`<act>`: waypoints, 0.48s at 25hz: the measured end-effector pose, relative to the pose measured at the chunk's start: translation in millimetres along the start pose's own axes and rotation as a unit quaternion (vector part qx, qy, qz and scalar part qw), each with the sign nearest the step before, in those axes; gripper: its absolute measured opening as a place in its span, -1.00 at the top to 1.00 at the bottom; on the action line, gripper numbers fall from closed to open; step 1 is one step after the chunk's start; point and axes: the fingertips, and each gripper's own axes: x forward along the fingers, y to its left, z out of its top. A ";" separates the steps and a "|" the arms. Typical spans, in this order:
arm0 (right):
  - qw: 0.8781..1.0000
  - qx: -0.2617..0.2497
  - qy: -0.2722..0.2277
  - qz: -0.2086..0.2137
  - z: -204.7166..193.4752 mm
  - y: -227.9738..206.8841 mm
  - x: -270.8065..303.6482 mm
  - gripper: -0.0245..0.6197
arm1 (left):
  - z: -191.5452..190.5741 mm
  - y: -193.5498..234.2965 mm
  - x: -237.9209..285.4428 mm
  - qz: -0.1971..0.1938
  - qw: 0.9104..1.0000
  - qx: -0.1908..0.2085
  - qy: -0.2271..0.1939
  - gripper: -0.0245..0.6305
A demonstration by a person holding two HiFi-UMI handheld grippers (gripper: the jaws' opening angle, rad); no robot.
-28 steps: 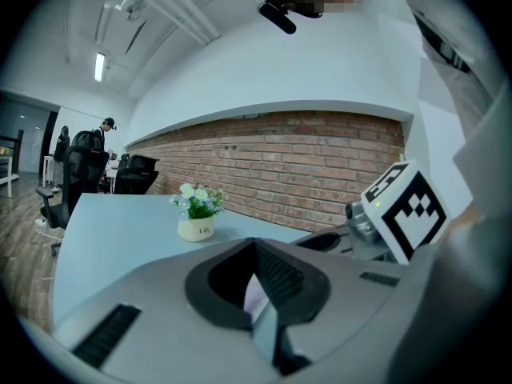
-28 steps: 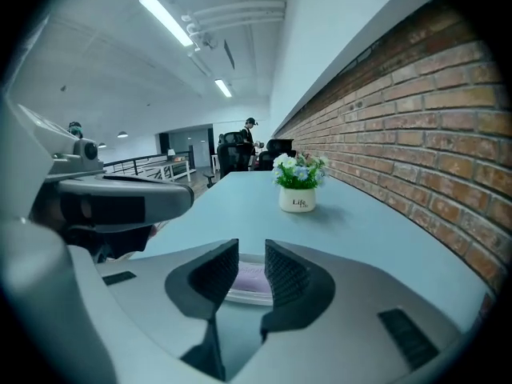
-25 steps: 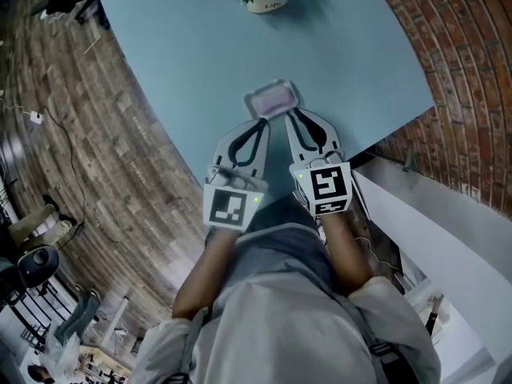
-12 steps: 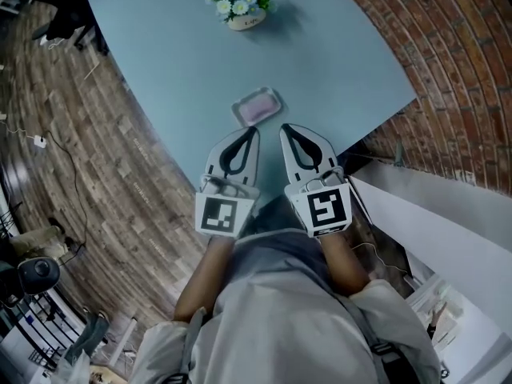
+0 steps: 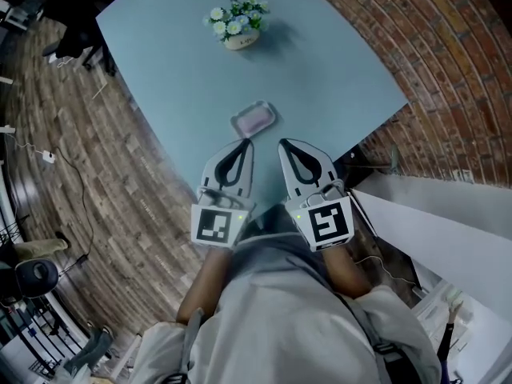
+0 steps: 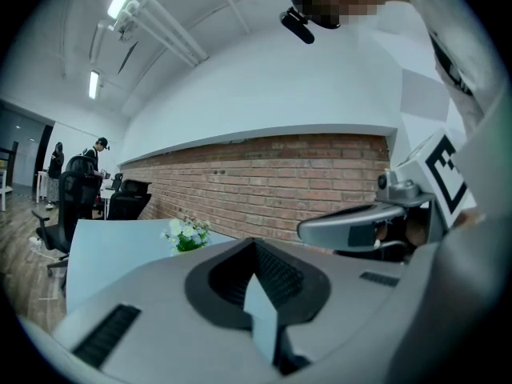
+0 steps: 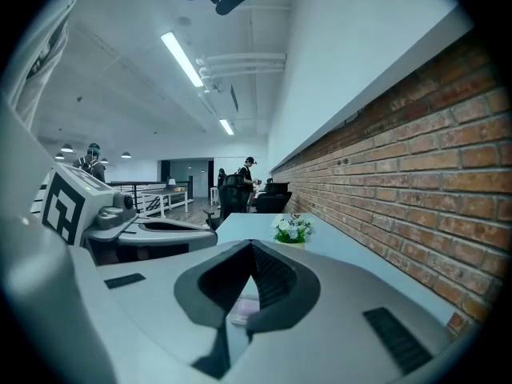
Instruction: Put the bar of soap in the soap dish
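Observation:
The pink bar of soap [image 5: 256,120] lies in the pale soap dish [image 5: 241,124] on the light blue table [image 5: 320,70]. Both grippers hang side by side just short of the dish, near the table's front edge. My left gripper [image 5: 246,142] is shut with nothing in it, its tips meeting in the left gripper view [image 6: 254,243]. My right gripper [image 5: 282,143] is shut and empty too [image 7: 252,246]. Through the gap under its jaws a strip of the pink soap [image 7: 244,310] shows below.
A small pot of white flowers [image 5: 236,24] stands further back on the table. A brick wall [image 5: 448,78] runs along the right side. Wooden floor [image 5: 96,182] lies to the left. Office chairs and people [image 6: 88,182] are far off.
Both grippers have risen and drawn back from the soap dish toward the person. The dish with the soap stays on the table. The flower pot has come fully into view.

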 end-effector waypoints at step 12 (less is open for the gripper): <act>1.000 0.008 -0.007 0.002 12.0 1.9 -36.0 0.88 | 23.5 -10.8 -27.1 0.021 1.000 0.003 -0.021 0.93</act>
